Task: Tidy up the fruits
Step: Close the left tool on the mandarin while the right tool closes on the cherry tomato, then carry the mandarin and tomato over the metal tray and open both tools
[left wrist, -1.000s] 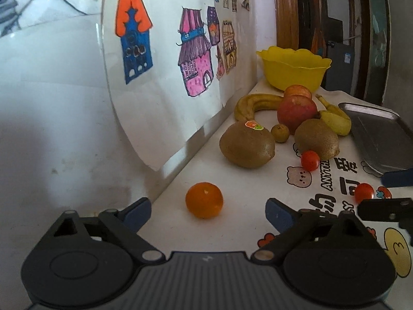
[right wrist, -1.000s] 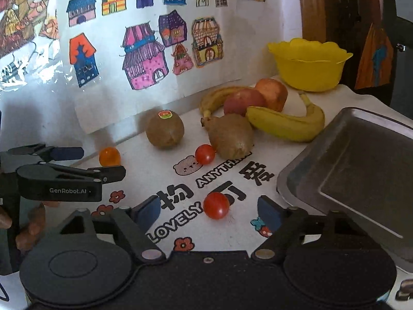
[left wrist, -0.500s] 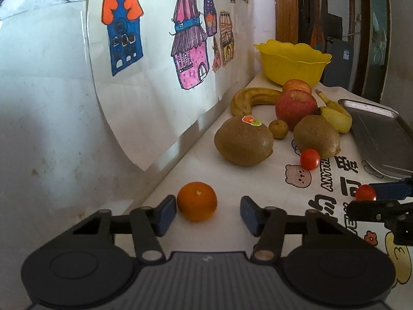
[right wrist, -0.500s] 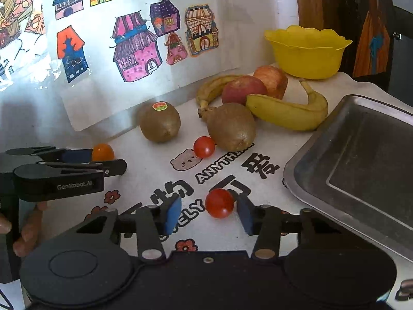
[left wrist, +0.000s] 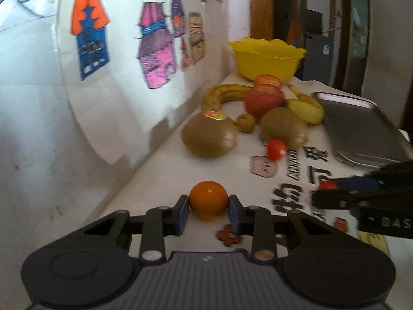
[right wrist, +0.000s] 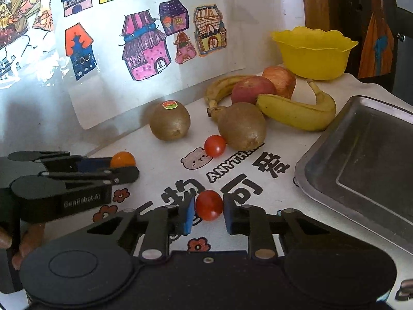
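My left gripper is shut on a small orange low over the white printed tablecloth by the wall. My right gripper is closed around a red cherry tomato, its pads touching or nearly touching it. Another cherry tomato lies by two kiwis. Behind them lie two bananas, two apples and a yellow bowl. The left gripper also shows in the right wrist view.
A steel tray lies at the right. The wall with children's house drawings runs along the table's far side. A small brown fruit sits between the kiwis. A wooden door frame stands behind the bowl.
Both grippers have closed from wide open: the left onto the orange, the right around the near cherry tomato. Both moved slightly forward.
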### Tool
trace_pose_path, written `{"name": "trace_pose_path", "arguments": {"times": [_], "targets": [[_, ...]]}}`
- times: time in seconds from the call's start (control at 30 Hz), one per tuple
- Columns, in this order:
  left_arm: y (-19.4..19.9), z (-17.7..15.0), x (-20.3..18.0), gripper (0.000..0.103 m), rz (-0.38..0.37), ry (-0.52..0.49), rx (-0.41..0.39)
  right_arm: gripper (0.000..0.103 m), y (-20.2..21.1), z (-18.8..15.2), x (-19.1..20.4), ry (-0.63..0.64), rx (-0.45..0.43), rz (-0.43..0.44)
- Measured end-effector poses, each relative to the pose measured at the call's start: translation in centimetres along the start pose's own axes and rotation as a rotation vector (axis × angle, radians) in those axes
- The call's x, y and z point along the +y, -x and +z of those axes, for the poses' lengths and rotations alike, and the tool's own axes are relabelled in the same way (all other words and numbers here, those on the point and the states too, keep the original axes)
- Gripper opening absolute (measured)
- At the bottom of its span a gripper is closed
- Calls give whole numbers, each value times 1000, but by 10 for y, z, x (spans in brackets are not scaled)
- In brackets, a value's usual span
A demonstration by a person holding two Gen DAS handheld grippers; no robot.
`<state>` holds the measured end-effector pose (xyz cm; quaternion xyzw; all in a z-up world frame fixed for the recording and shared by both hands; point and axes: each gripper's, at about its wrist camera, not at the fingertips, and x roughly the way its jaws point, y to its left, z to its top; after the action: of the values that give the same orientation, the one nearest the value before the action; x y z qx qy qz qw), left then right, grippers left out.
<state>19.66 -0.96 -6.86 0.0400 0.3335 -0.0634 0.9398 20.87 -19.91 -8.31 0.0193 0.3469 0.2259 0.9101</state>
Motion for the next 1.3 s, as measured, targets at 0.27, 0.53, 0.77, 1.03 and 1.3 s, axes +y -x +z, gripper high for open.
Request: {"name": "trace_pose_path", "arguments": {"times": [0.27,0.53,0.77,1.03,1.3], "targets": [[13,-6,-31,36,-81,-49,14,24,18,-11,-8,-19,2,29],[15,-2,-74,35,-135,-81,15,24,57,-24,-37,-80,-50,11],[1,23,-120,36,-206,-83,-42,24,92,-32,-88,-169,-138,-88],[-37,54,-172,36,-261,-143,-61,24,97,-31,-142,-224,-175,-197],[-63,58,-191,36,-276,-157,-14,25,83,-36,-163,-233,-148,-203]]}}
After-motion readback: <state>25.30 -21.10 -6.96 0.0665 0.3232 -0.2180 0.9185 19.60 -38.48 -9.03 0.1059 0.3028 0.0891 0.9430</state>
